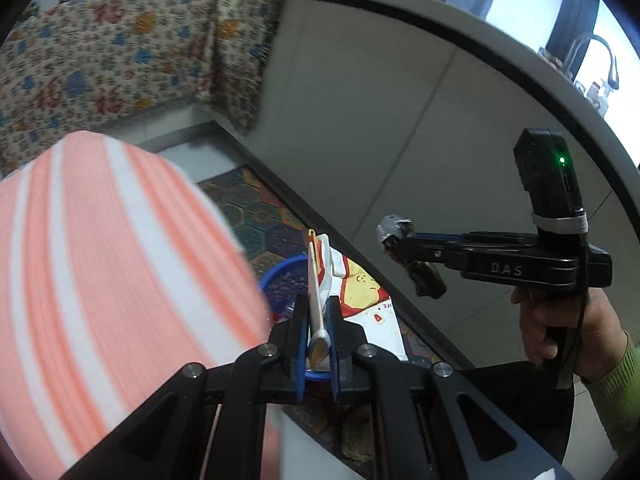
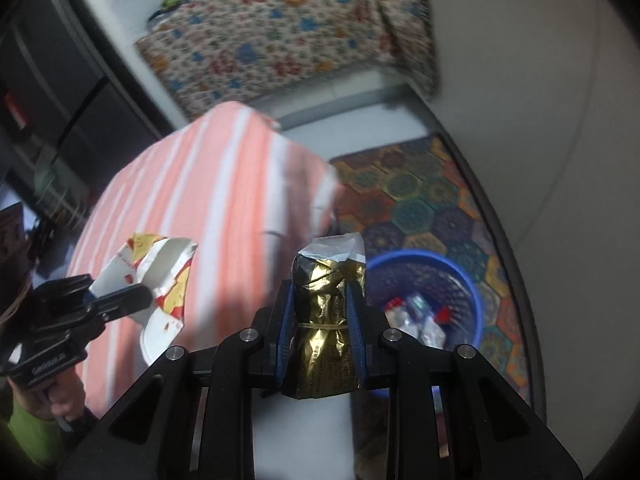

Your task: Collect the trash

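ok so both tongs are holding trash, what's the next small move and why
Probably carry the right tongs forward and to the right until the gold wrapper hangs over the blue basket, then open. The basket sits on the floor just beyond the wrapper and already holds trash, while the left tongs with the white and yellow wrapper are over the striped table, farther off.

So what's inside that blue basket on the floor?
The blue basket holds several crumpled wrappers, silver with red and teal bits, lying on its perforated bottom. The right gripper and its gold packet hide the near left part, so anything there is unseen.
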### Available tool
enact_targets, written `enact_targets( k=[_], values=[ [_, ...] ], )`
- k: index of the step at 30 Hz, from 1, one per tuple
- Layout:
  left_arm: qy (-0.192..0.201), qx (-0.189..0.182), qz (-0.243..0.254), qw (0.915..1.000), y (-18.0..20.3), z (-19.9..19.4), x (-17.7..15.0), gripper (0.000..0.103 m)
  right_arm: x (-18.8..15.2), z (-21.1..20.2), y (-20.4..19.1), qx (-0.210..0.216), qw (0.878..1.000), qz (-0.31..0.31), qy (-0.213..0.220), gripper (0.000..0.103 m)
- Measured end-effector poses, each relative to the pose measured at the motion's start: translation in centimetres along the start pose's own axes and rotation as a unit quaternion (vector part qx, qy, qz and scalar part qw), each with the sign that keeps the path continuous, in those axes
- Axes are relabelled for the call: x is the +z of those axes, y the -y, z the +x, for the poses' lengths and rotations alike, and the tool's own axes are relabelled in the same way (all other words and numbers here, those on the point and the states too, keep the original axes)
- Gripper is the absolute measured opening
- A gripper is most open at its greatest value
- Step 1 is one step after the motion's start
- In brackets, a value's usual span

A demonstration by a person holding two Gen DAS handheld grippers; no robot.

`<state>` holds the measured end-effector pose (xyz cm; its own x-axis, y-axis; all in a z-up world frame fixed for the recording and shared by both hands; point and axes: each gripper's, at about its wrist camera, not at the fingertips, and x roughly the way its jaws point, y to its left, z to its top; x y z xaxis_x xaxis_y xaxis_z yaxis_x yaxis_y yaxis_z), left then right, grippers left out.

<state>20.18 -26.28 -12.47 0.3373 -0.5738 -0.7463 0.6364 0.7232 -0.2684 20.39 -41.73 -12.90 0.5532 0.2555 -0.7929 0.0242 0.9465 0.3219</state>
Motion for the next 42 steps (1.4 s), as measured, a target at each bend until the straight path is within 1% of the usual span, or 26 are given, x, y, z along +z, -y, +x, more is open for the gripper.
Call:
enact_targets(
  k=[3,7,11,13,14,15,16,17,18,19,21,23,24,25,26,27,28,30,31,33,34,36,39,40,41,42],
  values=[
    [-0.032,0.0,0.012,0.9994,1.9,4.7,0.8,0.009,-0.2,0.7,3.4,-0.002,0.999,0.036,-0.003,0.025],
    [-0.064,0.004,0.014,0.9979,2.7,9.8,1.2,0.009,-0.6,2.4,7.2,0.007,0.996,0.084,-0.015,0.025],
    [-0.079,0.009,0.025,0.9965,3.2,13.1,1.4,0.01,-1.1,4.4,9.8,0.016,0.993,0.115,-0.029,0.026],
    [-0.087,0.011,0.034,0.9956,3.3,14.4,1.4,0.012,-1.1,5.6,11.0,0.019,0.991,0.127,-0.039,0.027],
    [-0.09,0.015,0.039,0.995,3.4,15.2,1.5,0.012,-1.1,6.1,11.5,0.02,0.99,0.132,-0.044,0.03],
    [-0.092,0.019,0.041,0.9948,3.4,15.6,1.2,0.012,-1.2,6.7,12.0,0.023,0.989,0.138,-0.051,0.031],
    [-0.094,0.022,0.039,0.9946,3.3,16.1,1.2,0.012,-1.3,7.2,12.5,0.026,0.987,0.146,-0.054,0.038],
    [-0.099,0.024,0.033,0.9942,3.0,16.7,1.3,0.012,-1.3,7.5,12.8,0.027,0.986,0.155,-0.055,0.054],
    [-0.102,0.024,0.028,0.9941,2.9,17.0,1.3,0.013,-1.4,7.6,13.3,0.026,0.985,0.165,-0.051,0.061],
    [-0.102,0.021,0.022,0.9943,2.7,17.3,1.3,0.013,-1.4,7.6,13.7,0.025,0.984,0.173,-0.046,0.065],
    [-0.096,0.025,0.027,0.9947,2.6,17.0,1.1,0.013,-1.4,7.2,14.2,0.024,0.982,0.183,-0.038,0.068],
    [-0.086,0.034,0.047,0.9946,3.0,16.6,1.3,0.015,-1.4,6.5,14.4,0.019,0.981,0.191,-0.027,0.078],
    [-0.08,0.035,0.056,0.9946,3.2,16.0,1.3,0.024,-1.4,5.9,14.3,0.012,0.981,0.191,-0.018,0.081],
    [-0.071,0.036,0.065,0.9947,3.6,15.3,1.2,0.03,-1.4,5.3,14.2,0.005,0.982,0.19,-0.011,0.088],
    [-0.057,0.039,0.074,0.9949,4.1,14.2,1.1,0.045,-1.3,4.9,13.9,0.0,0.982,0.191,-0.009,0.098],
    [-0.042,0.04,0.08,0.9951,4.5,13.2,1.0,0.055,-1.2,4.1,13.5,-0.009,0.983,0.186,-0.002,0.102],
    [-0.026,0.041,0.086,0.9951,5.1,12.0,0.8,0.058,-1.3,3.2,13.0,-0.017,0.984,0.179,0.007,0.103],
    [-0.006,0.044,0.095,0.9945,5.9,9.8,0.7,0.072,-1.5,1.0,11.5,-0.036,0.987,0.158,0.02,0.103],
    [0.004,0.045,0.099,0.9941,6.4,8.4,0.4,0.074,-1.7,0.1,11.1,-0.043,0.987,0.149,0.027,0.103],
    [0.02,0.045,0.104,0.9934,7.1,6.2,0.0,0.087,-2.7,-2.7,9.4,-0.066,0.988,0.126,0.051,0.103],
    [0.027,0.047,0.104,0.993,7.4,5.1,-0.2,0.088,-3.2,-3.8,8.7,-0.081,0.988,0.118,0.062,0.103],
    [0.032,0.064,0.104,0.992,8.0,3.4,-0.8,0.089,-4.8,-6.9,6.8,-0.12,0.983,0.092,0.1,0.103],
    [0.042,0.105,0.093,0.9892,8.5,1.8,-1.6,0.089,-7.4,-11.5,3.7,-0.18,0.965,0.053,0.181,0.103],
    [0.048,0.114,0.091,0.9881,8.6,1.2,-1.9,0.089,-8.1,-12.4,3.1,-0.185,0.961,0.052,0.197,0.103],
    [0.055,0.123,0.092,0.9866,8.8,0.7,-2.1,0.089,-8.8,-13.4,2.8,-0.178,0.961,0.054,0.205,0.103],
    [0.062,0.13,0.091,0.9853,9.0,0.2,-2.3,0.089,-9.2,-13.8,2.7,-0.166,0.963,0.059,0.204,0.103]
  ],
)
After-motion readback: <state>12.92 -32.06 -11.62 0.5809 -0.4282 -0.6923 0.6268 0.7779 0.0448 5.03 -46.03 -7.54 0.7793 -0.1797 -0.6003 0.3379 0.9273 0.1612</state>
